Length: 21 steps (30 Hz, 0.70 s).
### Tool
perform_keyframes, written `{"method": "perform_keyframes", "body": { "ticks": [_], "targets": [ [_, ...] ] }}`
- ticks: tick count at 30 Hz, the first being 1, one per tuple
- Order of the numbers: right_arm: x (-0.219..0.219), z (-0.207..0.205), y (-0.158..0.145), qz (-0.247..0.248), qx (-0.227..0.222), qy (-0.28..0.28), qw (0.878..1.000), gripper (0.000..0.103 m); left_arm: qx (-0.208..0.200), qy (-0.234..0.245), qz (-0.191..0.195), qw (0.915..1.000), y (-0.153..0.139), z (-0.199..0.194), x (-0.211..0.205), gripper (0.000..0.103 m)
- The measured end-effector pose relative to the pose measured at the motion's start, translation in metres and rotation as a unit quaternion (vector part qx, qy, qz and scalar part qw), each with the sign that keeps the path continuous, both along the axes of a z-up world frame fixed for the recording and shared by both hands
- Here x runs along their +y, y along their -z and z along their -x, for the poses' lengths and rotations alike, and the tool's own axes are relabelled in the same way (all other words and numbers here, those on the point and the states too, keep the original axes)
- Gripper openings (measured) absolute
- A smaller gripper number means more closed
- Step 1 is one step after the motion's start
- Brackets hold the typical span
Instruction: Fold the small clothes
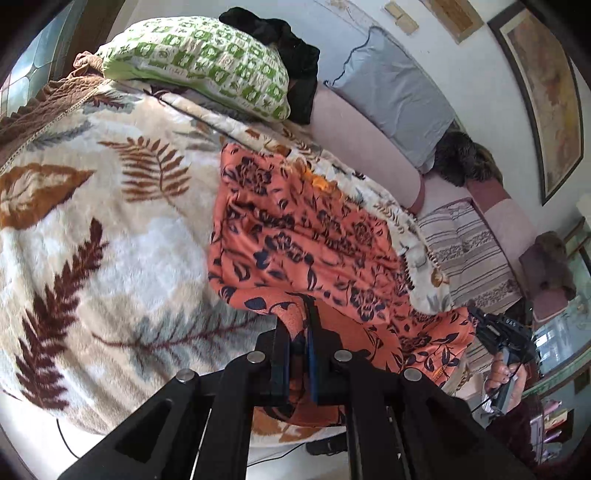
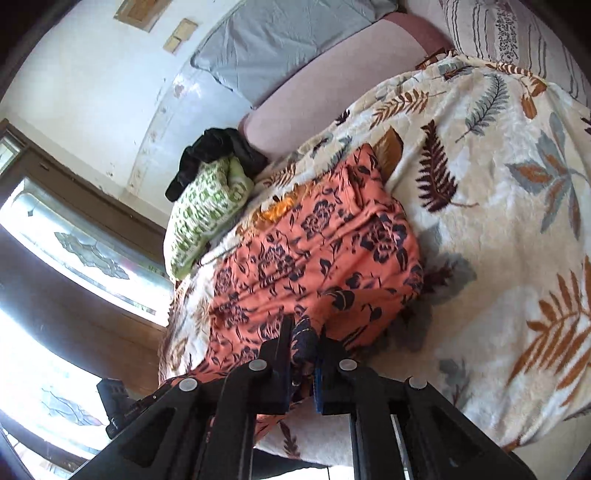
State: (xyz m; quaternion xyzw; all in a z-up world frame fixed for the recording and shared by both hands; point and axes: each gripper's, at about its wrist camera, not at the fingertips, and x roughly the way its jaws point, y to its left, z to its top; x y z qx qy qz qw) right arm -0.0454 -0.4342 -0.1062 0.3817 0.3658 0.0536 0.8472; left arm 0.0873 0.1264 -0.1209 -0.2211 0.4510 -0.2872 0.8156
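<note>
An orange garment with dark blue flowers (image 1: pixel 295 236) lies on a leaf-patterned fleece blanket (image 1: pixel 92 221); it also shows in the right wrist view (image 2: pixel 314 251). My left gripper (image 1: pixel 300 314) is shut on the garment's near edge, with cloth bunched between its jaws. My right gripper (image 2: pixel 304 328) is shut on another part of the near edge, and it shows in the left wrist view (image 1: pixel 495 332) at the garment's right corner. Both hold the near hem just above the blanket, which also shows in the right wrist view (image 2: pixel 498 221).
A green-and-white pillow (image 1: pixel 207 62) with a black cloth (image 1: pixel 280 33) on it lies at the far end. A pink sofa back (image 1: pixel 362 140) with a grey cushion (image 1: pixel 391 88) runs along the wall. A striped cushion (image 1: pixel 465 251) lies to the right. A window (image 2: pixel 74 240) is on the left.
</note>
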Motion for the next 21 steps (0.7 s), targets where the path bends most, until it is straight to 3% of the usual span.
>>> {"method": "perform_keyframes", "body": {
  "ticks": [3,7,12,17,21],
  "targets": [
    [-0.018,-0.034,-0.003,-0.007,-0.007,0.019,1.0,0.009,-0.005,-0.015,0.019,0.9997,-0.019,-0.049,-0.006,0.008],
    [-0.04,-0.096,0.003,-0.014,0.001,0.042,0.999,0.009,-0.003,-0.018,-0.007,0.9998,-0.01,-0.128,-0.034,0.007],
    [-0.069,-0.19,0.022,0.006,0.031,0.09,0.995,0.009,0.02,-0.032,-0.035,0.9987,0.028,-0.227,-0.067,0.008],
    [-0.1,-0.274,0.068,-0.006,0.06,0.138,0.989,0.009,0.08,-0.066,-0.045,0.9936,0.089,-0.298,-0.08,0.008],
    [-0.111,-0.304,0.112,-0.033,0.077,0.174,0.981,0.011,0.105,-0.093,0.005,0.9901,0.12,-0.308,-0.076,0.009]
  ]
}}
